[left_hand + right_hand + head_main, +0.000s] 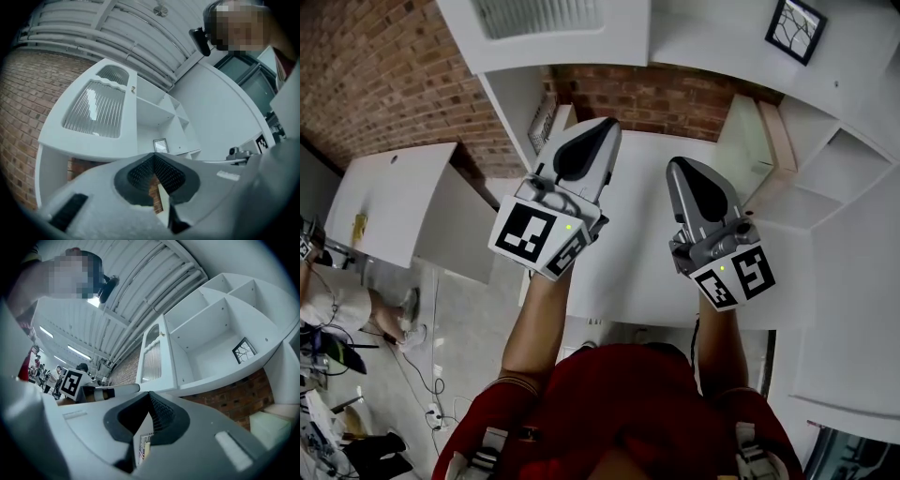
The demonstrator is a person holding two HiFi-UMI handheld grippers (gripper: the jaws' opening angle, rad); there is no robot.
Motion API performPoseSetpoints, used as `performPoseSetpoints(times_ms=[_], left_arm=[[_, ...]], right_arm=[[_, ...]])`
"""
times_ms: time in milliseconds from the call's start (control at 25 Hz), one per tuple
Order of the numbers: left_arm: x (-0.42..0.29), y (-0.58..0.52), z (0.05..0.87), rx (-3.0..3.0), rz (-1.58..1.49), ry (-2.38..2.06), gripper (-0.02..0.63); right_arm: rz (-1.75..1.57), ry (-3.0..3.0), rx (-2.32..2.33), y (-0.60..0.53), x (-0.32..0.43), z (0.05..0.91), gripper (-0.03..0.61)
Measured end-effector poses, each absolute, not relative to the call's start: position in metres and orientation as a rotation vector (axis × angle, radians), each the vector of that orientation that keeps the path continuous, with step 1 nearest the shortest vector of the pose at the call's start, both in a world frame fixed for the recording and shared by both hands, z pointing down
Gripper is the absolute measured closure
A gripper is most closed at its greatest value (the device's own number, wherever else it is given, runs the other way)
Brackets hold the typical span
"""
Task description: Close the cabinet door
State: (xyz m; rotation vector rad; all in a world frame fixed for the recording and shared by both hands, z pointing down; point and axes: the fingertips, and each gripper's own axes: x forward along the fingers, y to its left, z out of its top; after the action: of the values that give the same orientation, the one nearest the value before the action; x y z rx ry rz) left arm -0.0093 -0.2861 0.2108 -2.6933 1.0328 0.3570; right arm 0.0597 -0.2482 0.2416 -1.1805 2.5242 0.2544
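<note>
The white wall cabinet's door (539,19), with a ribbed glass pane, stands swung open in front of the bare shelves (211,343). The same door (96,110) fills the left of the left gripper view, and the door (151,357) shows edge-on in the right gripper view. My left gripper (600,127) is raised below the door, apart from it, jaws shut and empty (153,157). My right gripper (680,169) is held up beside it, to the right. Its jaws (150,397) are also shut, with nothing between them. Neither gripper touches the cabinet.
A small framed picture (795,28) stands on the lowest shelf. Below lies a white counter (647,234) against a brick wall (384,66). A white lower door panel (389,202) hangs open at the left. A boxy white item (750,141) sits at the counter's right end.
</note>
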Motion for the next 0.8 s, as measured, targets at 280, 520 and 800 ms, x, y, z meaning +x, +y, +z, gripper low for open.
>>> performPoseSetpoints(times_ms=[280, 520, 800], left_arm=[[-0.028, -0.247, 0.220, -2.713, 0.385, 0.994, 0.612], [-0.043, -0.236, 0.228, -2.719, 0.396, 1.020, 0.612], [-0.045, -0.234, 0.230, -2.727, 0.415, 1.018, 0.612]], right_arm=[[0.259, 2.508, -1.170, -0.233, 0.047, 0.240, 0.566], [0.253, 2.507, -1.165, -0.227, 0.040, 0.243, 0.566], [0.270, 2.519, -1.175, -0.224, 0.035, 0.245, 0.566]])
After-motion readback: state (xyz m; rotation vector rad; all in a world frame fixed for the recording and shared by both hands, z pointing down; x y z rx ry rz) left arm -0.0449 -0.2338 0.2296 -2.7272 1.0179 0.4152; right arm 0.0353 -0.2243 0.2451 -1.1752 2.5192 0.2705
